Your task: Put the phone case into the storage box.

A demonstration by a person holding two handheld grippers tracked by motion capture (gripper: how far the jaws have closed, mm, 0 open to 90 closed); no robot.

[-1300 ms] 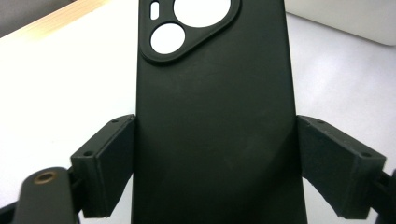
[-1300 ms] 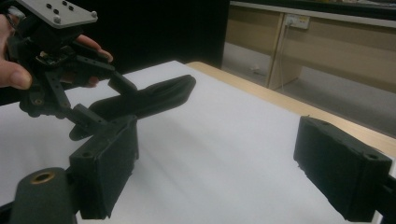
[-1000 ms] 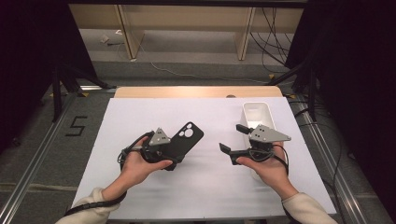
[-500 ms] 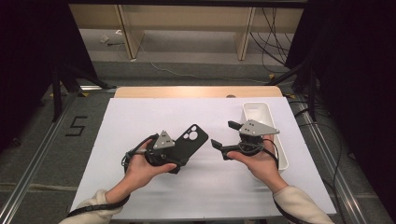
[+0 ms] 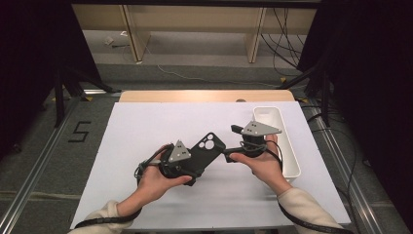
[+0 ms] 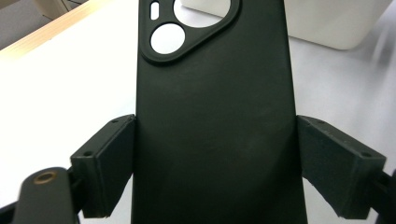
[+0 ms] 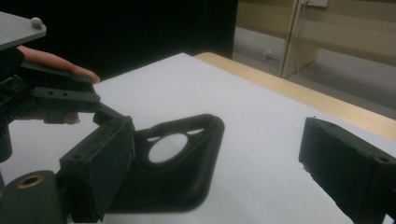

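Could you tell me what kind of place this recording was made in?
Probably a lab data-collection station: a white-topped table ringed by black curtains, a floor marker reading 5, and loose cables on the floor behind.

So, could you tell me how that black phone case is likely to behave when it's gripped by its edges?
The phone case is a thin empty shell, so probably light. It looks like matte rubbery material, so likely flexible, bowing if squeezed hard. The left tool clamps its long sides; that matte surface should resist slipping.
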